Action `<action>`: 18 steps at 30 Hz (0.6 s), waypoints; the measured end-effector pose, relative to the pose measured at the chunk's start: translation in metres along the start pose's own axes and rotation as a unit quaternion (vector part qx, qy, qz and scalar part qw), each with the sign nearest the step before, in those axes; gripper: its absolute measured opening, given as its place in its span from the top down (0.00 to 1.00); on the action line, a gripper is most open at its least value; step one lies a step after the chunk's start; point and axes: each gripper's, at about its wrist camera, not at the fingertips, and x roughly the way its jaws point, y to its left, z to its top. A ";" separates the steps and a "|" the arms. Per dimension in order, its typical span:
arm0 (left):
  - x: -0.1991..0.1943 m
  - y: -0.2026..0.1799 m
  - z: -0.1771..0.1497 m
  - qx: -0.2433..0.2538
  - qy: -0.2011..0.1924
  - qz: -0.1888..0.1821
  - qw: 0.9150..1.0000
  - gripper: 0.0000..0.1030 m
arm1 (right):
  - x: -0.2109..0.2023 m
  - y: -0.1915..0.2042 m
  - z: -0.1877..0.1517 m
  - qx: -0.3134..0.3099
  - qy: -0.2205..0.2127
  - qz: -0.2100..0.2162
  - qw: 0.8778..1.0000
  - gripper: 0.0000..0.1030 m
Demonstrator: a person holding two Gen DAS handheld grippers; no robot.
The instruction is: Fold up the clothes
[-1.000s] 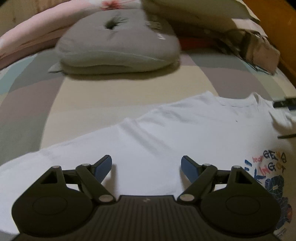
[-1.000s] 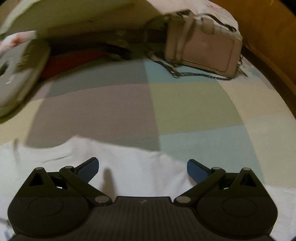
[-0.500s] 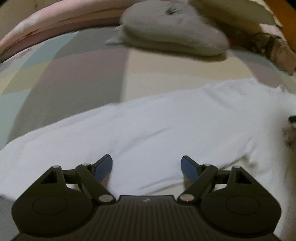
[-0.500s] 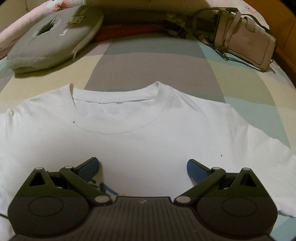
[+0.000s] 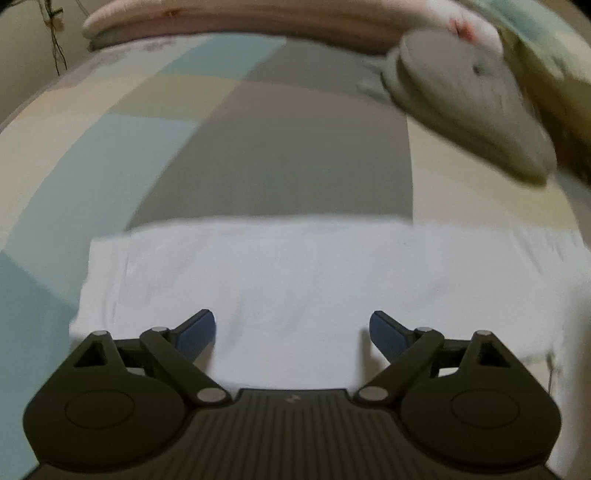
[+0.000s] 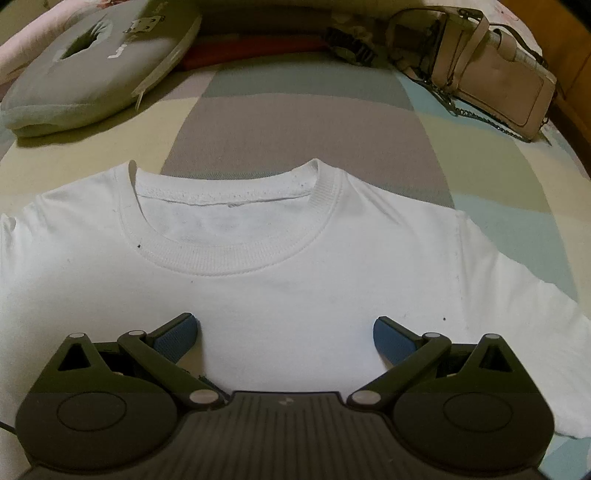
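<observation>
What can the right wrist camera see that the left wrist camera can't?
Only the right wrist view shows the shirt's round collar and a beige handbag with a chain strap. Only the left wrist view, which is blurred, shows a straight outer edge of the shirt and pink bedding behind. Both show the white T-shirt, the grey cushion, the patchwork bedsheet and wide jaws gripping nothing; the left gripper is opening.

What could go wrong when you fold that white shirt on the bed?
1. The left gripper, its jaws opening with nothing between them, hovers by the white T-shirt's edge; it might pinch the patchwork bedsheet too.
2. The right gripper is open over the chest, so closing there may bunch the cloth instead of catching an edge.
</observation>
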 end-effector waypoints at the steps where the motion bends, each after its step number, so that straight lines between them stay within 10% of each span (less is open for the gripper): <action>1: 0.005 0.000 0.003 0.000 -0.003 0.004 1.000 0.12 | 0.000 0.001 0.000 0.001 -0.001 -0.002 1.000 0.00; 10: 0.012 0.056 -0.016 -0.044 0.012 0.035 0.998 0.13 | -0.002 0.002 0.003 -0.009 0.003 -0.001 1.000 0.00; 18: 0.019 0.026 0.020 -0.003 -0.014 0.011 1.000 0.12 | -0.044 0.053 0.013 -0.087 -0.017 0.066 0.994 0.00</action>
